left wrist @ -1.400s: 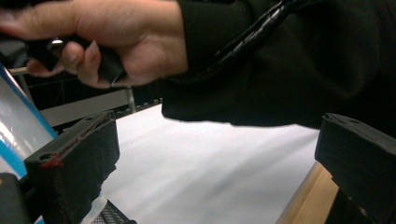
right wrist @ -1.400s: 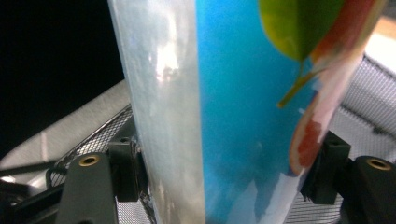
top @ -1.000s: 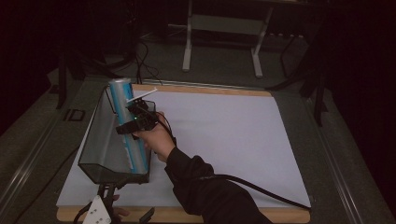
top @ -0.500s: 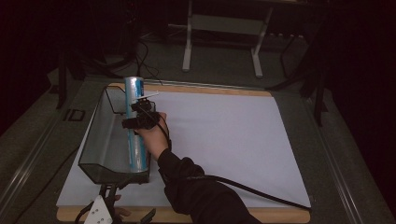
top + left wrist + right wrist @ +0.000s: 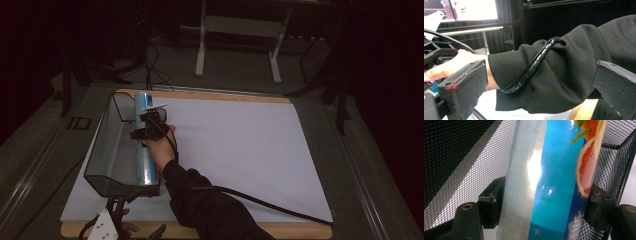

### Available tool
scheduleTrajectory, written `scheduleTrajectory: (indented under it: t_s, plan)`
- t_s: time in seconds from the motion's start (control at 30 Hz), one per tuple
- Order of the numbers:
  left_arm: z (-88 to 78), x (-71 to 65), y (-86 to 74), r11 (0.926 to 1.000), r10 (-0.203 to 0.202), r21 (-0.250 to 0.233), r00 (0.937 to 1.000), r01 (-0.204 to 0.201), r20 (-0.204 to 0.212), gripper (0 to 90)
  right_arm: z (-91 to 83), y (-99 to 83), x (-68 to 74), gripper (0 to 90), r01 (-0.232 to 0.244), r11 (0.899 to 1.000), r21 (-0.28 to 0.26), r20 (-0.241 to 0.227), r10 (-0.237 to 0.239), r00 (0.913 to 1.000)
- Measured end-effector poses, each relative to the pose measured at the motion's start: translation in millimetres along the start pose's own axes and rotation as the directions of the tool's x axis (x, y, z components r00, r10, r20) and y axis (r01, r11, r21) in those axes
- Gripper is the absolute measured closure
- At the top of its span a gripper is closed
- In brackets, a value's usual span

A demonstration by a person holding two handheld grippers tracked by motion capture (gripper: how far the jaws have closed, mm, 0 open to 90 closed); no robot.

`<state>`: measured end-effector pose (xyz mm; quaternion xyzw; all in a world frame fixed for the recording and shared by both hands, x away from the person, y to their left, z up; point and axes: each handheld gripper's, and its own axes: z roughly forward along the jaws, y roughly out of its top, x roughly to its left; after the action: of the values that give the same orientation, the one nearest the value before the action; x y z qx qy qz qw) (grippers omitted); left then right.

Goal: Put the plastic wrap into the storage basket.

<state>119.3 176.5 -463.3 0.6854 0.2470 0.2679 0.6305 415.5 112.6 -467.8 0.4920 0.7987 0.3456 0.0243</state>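
One long black wire-mesh basket (image 5: pixel 107 160) sits at the left side of the white sheet (image 5: pixel 240 150) that covers the wooden-edged table (image 5: pixel 225 96), and its mesh walls hem in the work closely. Inside it lies a tall blue cylindrical can with a grapefruit print (image 5: pixel 549 180), stretched along the basket's right wall and touching it. The right gripper (image 5: pixel 147 126) reaches over that wall from the right, with the person's right hand (image 5: pixel 161 150) behind it and a black sleeve (image 5: pixel 210 205) running back to the table's near edge; a black ribbed cable (image 5: pixel 260 202) trails across the sheet. In the right gripper view the two black jaws sit against opposite sides of the can, pads pressing on it. The left gripper (image 5: pixel 107 225) waits at the near edge, below the basket, jaws spread apart with nothing between them; its own view looks onto the sleeve. Compared with a second ago, the can, then tilted up above the basket, has come down into it, and the right gripper's jaws have just been opening a little around it.
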Motion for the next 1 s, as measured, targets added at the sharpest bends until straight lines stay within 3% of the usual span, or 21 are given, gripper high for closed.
scheduleTrajectory:
  t_s: [0.27, 0.43, 0.47, 0.53, 0.63, 0.73, 1.0]
  plan:
    - [1.6, 0.0, 0.1, 1.0000, 0.000, 0.004, 1.0000, 0.000, 0.006, 0.7, 2.1, -0.7, -2.5, 26.4, 0.007, 1.000, 0.004, -0.004, -0.007, 1.0000]
    - [2.3, 0.5, -0.5, 0.9999, -0.004, 0.010, 0.9999, 0.004, 0.010, 0.7, 1.3, 1.1, -1.9, 23.1, 0.068, 0.998, 0.006, 0.008, -0.068, 0.9976]
    - [2.3, 0.6, -0.6, 0.9999, -0.005, 0.009, 0.9999, 0.005, 0.009, 0.7, 0.8, 1.6, -2.2, 18.2, 0.079, 0.997, 0.014, 0.001, -0.079, 0.9968]
    - [2.3, 0.7, -0.6, 0.9999, -0.005, 0.011, 0.9999, 0.004, 0.009, 0.7, -2.2, 2.6, -1.9, 13.4, 0.116, 0.993, 0.013, -0.022, -0.116, 0.9930]
    - [2.8, 0.5, -0.6, 0.9999, -0.005, 0.013, 0.9999, 0.005, 0.010, 0.7, -10.8, 3.7, -1.4, 12.5, 0.169, 0.986, -0.005, -0.002, -0.169, 0.9856]
    - [3.7, 0.0, -0.9, 0.9998, -0.004, 0.017, 0.9999, 0.004, 0.010, 0.7, -22.3, 3.0, -1.9, 12.4, 0.235, 0.971, -0.035, 0.044, -0.233, 0.9715]
    - [7.4, -0.3, -1.5, 0.9995, 0.001, 0.030, 0.9999, -0.001, 0.010, 0.7, -58.7, -1.1, -14.4, 13.2, 0.286, 0.954, -0.095, 0.041, -0.283, 0.9582]
